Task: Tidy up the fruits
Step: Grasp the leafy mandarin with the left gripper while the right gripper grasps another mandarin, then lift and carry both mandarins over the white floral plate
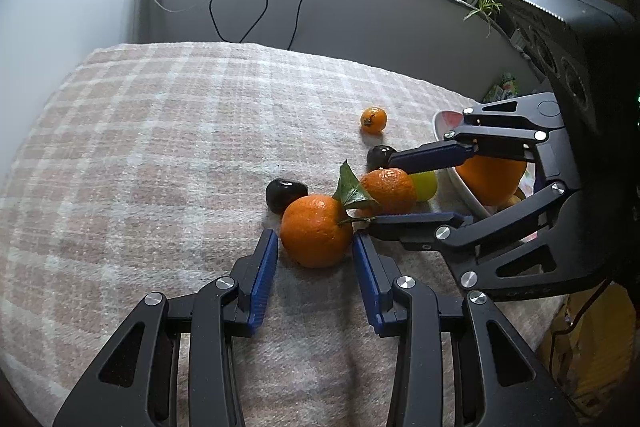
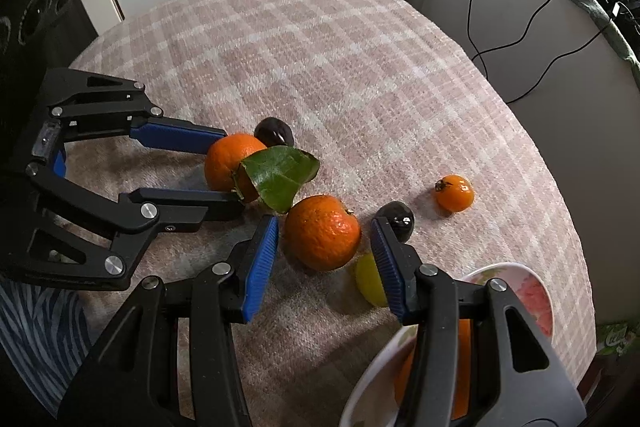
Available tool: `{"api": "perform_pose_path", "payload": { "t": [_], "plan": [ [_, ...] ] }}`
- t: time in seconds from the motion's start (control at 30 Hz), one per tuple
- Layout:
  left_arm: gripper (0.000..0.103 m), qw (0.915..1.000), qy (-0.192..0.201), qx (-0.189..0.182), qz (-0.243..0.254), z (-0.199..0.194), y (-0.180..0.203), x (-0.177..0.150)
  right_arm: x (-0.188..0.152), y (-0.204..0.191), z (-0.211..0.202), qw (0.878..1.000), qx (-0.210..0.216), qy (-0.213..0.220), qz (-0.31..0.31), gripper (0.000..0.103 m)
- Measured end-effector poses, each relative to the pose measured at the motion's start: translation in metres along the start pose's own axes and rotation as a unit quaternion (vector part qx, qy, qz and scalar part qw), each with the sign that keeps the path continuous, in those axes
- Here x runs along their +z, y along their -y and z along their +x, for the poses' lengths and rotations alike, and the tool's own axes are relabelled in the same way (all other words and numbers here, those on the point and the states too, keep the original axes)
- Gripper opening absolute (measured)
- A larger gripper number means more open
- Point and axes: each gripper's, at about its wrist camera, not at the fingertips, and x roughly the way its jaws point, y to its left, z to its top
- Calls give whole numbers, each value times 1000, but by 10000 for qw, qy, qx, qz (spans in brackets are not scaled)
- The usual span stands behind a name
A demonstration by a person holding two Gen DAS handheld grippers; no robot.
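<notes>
Leafy orange [image 1: 316,232] sits between left gripper's [image 1: 316,247] released jaws: firm, round, rolls; pinch across middle. Right gripper [image 2: 325,232], unclenched, straddles bare orange [image 2: 322,232].

wrist views angled down, close, shared tablecloth [image 1: 160,147]

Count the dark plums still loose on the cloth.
2: one dark plum behind the leafy orange, another by the right gripper's far jaw. Others may be hidden.

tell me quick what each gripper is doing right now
left gripper: open, jaws either side of the leafy orange.
right gripper: open around the plain orange, not gripping.
</notes>
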Motion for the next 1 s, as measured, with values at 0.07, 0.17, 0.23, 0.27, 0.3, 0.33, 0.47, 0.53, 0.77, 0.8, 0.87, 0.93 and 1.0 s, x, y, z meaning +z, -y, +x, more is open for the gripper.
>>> {"api": "perform_pose_path", "payload": {
  "t": [0.07, 0.17, 0.23, 0.27, 0.3, 0.33, 0.47, 0.53, 0.77, 0.8, 0.87, 0.93, 1.0],
  "plan": [
    [37, 10000, -14, 7, 5, 1, 0, 0, 0, 0, 2, 10000, 11, -30, -2, 41],
    [37, 10000, -17, -24, -33, 3, 0, 1, 0, 0, 2, 10000, 9, -13, 4, 41],
    [37, 10000, 0, -28, -36, 3, 0, 1, 0, 0, 1, 10000, 10, -8, 4, 41],
    [37, 10000, 8, -25, -28, 3, 1, 1, 0, 0, 2, 10000, 6, -3, 11, 41],
    [36, 10000, 17, -18, -19, 3, 1, 1, 0, 0, 1, 10000, -3, 0, 17, 41],
    [36, 10000, 25, -15, -15, 3, 1, 0, -1, 0, 1, 10000, -21, 9, 25, 41],
    [36, 9999, 94, -2, -43, -1, 0, -2, -2, 1, -3, 9999, -36, 67, 78, 41],
    [36, 9999, 130, 5, -46, -4, 0, -3, -2, 2, -6, 9998, -26, 119, 125, 40],
    [36, 9996, 259, 20, -122, -19, -8, -4, -5, 9, -25, 9988, 17, 373, 310, 40],
    [36, 9995, 285, 16, -127, -21, -8, -4, -6, 10, -28, 9985, 30, 419, 345, 40],
    [36, 9994, 324, 8, -128, -25, -8, -2, -10, 13, -38, 9976, 25, 542, 433, 40],
    [36, 9992, 373, -16, -118, -29, -6, 0, -15, 17, -49, 9964, 30, 653, 532, 40],
    [36, 9991, 418, -44, -91, -32, -2, 4, -21, 23, -58, 9951, 6, 749, 648, 40]
  ]
}}
